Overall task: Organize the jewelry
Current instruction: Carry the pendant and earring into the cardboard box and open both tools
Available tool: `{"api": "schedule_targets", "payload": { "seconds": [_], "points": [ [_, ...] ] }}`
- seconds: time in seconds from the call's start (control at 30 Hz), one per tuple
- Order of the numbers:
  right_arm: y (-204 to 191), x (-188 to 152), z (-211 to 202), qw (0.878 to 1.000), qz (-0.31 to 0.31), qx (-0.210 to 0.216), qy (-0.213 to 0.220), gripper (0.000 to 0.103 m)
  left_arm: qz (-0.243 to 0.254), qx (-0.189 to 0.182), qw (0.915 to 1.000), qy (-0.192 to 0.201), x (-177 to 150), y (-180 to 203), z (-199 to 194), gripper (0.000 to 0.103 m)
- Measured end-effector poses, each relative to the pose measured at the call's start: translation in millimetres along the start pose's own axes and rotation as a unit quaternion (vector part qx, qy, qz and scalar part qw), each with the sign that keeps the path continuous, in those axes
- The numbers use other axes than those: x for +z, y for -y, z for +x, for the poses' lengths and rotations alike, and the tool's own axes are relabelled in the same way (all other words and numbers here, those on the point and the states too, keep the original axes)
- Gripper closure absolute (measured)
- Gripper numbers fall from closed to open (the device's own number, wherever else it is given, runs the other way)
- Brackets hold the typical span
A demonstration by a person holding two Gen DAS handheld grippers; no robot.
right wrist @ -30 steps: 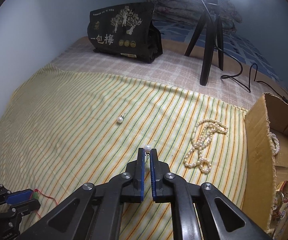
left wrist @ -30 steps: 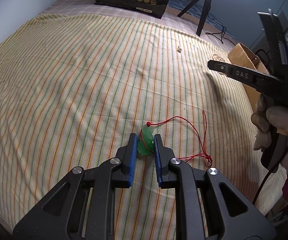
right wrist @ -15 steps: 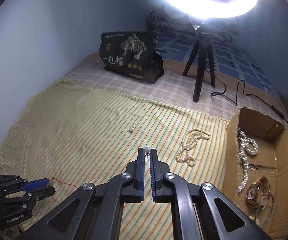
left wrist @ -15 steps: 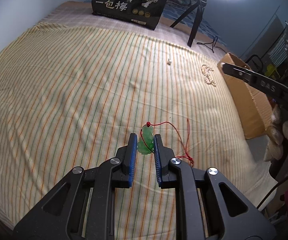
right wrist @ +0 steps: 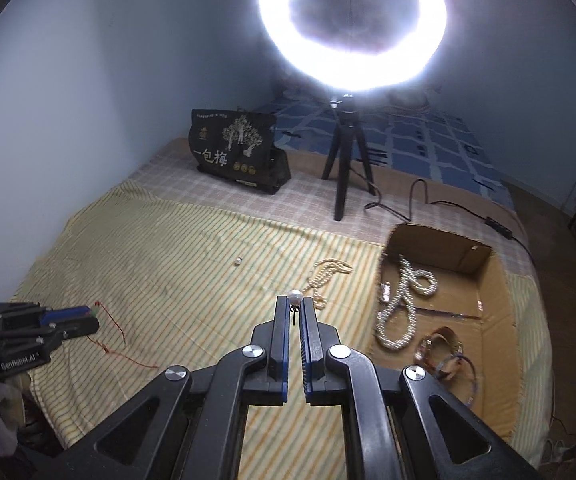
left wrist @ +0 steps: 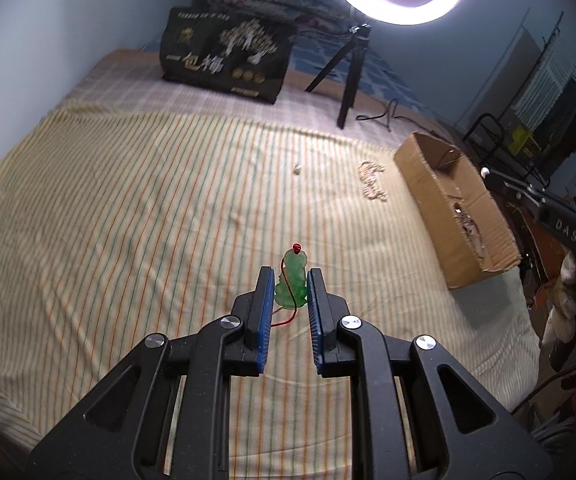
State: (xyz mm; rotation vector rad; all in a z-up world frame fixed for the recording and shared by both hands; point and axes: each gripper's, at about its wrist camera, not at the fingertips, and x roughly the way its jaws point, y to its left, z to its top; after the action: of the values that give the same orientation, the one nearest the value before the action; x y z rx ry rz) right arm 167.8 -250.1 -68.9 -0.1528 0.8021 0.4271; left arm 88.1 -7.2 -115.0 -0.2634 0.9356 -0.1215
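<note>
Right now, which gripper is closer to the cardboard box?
Right. The right gripper, pinching a pearl earring, hangs just beside the cardboard box. The left gripper, clamping a green jade pendant, is farther across the striped blanket.

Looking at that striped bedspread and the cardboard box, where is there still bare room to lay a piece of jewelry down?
The striped bedspread is bare across its whole left half, from the black bag down to its near edge. In the cardboard box, the right side is free. Crowded: the box's left side, with the pearl strands and bracelets.
</note>
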Motion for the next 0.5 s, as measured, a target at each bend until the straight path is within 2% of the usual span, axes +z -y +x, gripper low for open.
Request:
{"api": "schedule_targets", "payload": {
  "seconds": [0.33, 0.5],
  "points": [
    [38, -21, -35, 0.999, 0.031, -0.025, 0.004, 0.101, 0.033, -0.026, 0.999, 0.014, 17, 36, -18, 0.088],
    [56, -30, -48, 0.998, 0.045, -0.036, 0.005, 0.101, 0.045, -0.058, 0.9972, 0.012, 29, 59, -21, 0.088]
  ]
}}
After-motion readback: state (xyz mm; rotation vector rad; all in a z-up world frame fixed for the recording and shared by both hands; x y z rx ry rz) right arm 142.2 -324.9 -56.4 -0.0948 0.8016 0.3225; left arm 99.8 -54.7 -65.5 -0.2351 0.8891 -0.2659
